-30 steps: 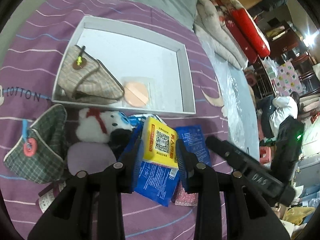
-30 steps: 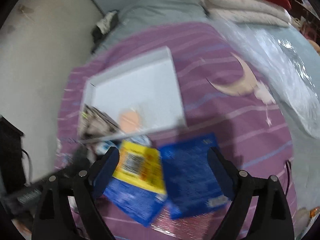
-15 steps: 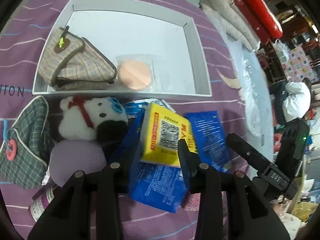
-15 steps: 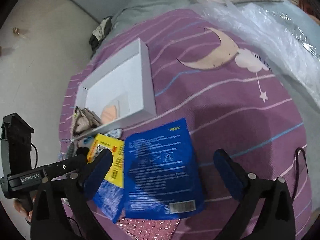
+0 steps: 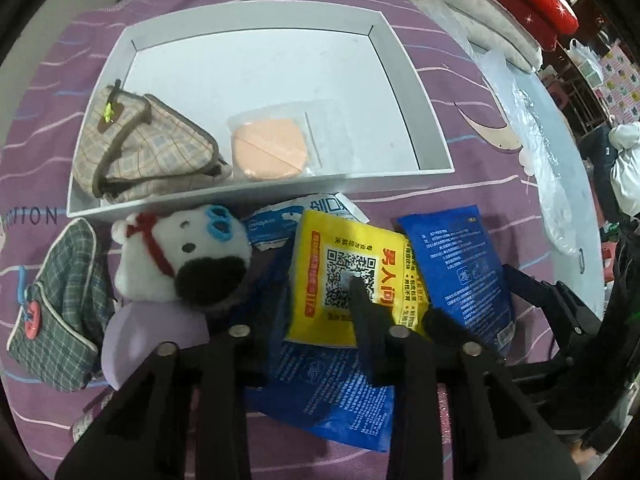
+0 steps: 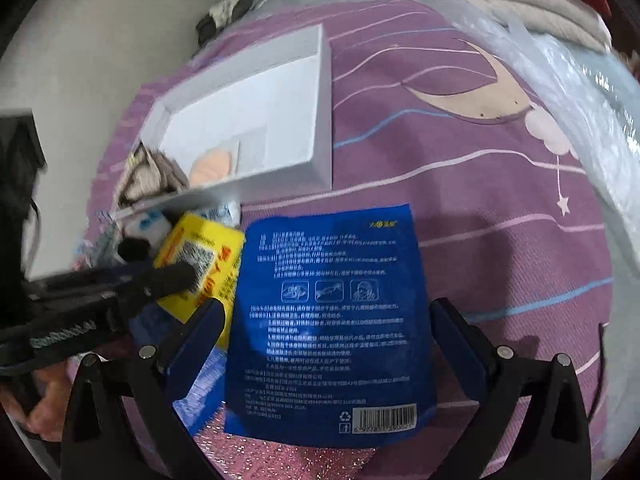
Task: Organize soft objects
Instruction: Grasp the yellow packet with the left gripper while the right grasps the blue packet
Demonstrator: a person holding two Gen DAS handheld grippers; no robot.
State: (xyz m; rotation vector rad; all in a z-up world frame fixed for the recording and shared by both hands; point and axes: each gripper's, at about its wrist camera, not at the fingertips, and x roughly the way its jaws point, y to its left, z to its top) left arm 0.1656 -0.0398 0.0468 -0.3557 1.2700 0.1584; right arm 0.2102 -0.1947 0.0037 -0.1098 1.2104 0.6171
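A white tray (image 5: pixel 404 60) lies on the purple bedspread and holds a beige plaid pouch (image 5: pixel 140 152) and a peach sponge in a clear bag (image 5: pixel 268 148). In front of it lies a yellow packet (image 5: pixel 344 268) on a blue packet (image 5: pixel 328 392). My left gripper (image 5: pixel 320 300) has closed on the yellow packet, one finger on its QR code. Another blue packet (image 6: pixel 332 320) lies between the fingers of my open right gripper (image 6: pixel 328 320). The left gripper also shows in the right wrist view (image 6: pixel 160 280).
A white plush toy (image 5: pixel 180 256), a green plaid pouch (image 5: pixel 60 308) and a lilac pad (image 5: pixel 148 332) lie left of the packets. A pink glitter item (image 6: pixel 288 460) lies under the blue packet. Clear plastic (image 6: pixel 580 80) and folded bedding (image 5: pixel 480 20) sit at the right.
My left gripper has moved forward and closed its jaws on the yellow packet. My right gripper has come closer over the blue packet, still open.
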